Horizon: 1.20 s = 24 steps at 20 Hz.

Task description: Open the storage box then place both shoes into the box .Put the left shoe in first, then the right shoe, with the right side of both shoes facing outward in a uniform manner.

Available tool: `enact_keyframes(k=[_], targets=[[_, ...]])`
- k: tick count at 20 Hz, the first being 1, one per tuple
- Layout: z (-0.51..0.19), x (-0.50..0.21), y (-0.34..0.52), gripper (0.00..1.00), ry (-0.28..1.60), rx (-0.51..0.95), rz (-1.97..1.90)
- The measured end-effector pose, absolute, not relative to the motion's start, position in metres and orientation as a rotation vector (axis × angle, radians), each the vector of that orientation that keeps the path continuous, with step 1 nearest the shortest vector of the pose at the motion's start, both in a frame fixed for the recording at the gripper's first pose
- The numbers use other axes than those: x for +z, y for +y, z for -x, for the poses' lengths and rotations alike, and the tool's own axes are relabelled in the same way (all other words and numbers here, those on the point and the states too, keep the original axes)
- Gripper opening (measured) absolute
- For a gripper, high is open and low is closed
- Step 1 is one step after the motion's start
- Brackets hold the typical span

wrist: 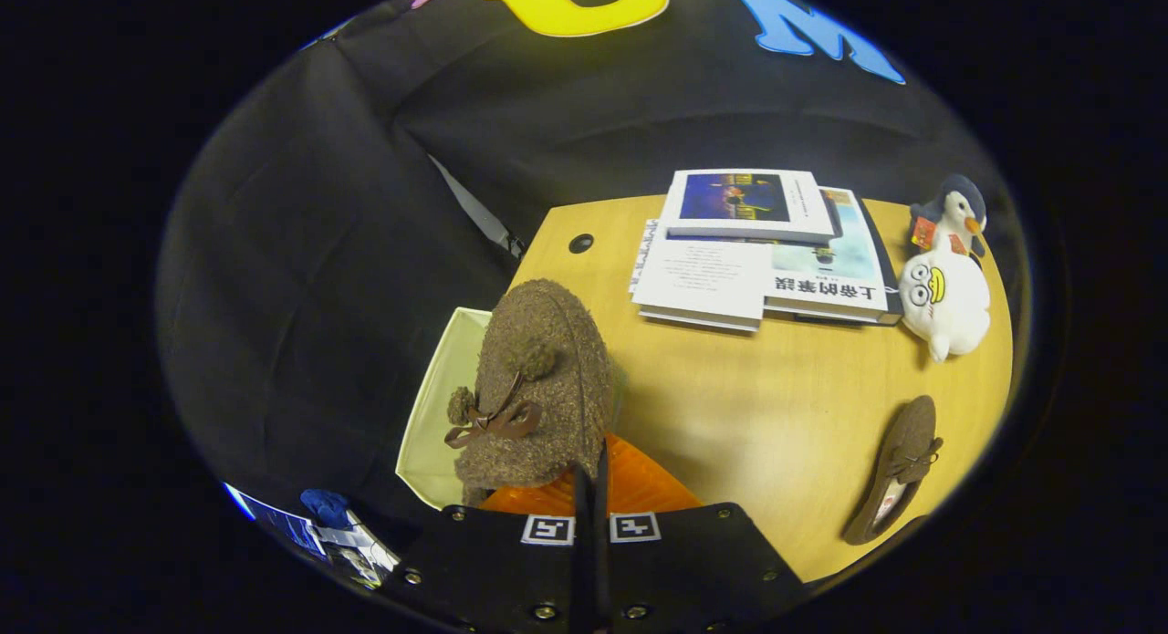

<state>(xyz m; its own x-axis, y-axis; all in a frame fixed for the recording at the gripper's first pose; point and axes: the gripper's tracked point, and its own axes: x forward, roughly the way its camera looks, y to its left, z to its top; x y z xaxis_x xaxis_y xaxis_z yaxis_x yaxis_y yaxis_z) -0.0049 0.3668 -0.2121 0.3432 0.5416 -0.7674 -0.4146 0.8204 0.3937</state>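
Observation:
A brown fuzzy shoe (538,388) with a pompom bow hangs toe-away just ahead of my gripper (591,488). The fingers are pressed close together on the shoe's heel rim, so the gripper is shut on it. Under the shoe sits the storage box (438,406), showing a cream wall to the left and an orange ribbed panel (639,488) right below the fingers. The shoe hides most of the box's inside. The second brown shoe (899,470) lies on its side on the wooden table (776,406), well off to the right of the fingers.
Beyond the shoe, a stack of books (757,251) lies at the back of the table. A white plush duck (944,296) and a penguin plush (954,214) sit to their right. A round cable hole (580,244) is near the far left corner.

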Motion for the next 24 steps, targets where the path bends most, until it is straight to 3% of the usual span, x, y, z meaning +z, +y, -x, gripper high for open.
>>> enact_keyframes(k=[8, 24], targets=[[0.007, -0.224, 0.446, 0.0, 1.091, 0.676, -0.079], [0.011, -0.289, 0.505, 0.04, 1.184, 0.657, 0.011]])
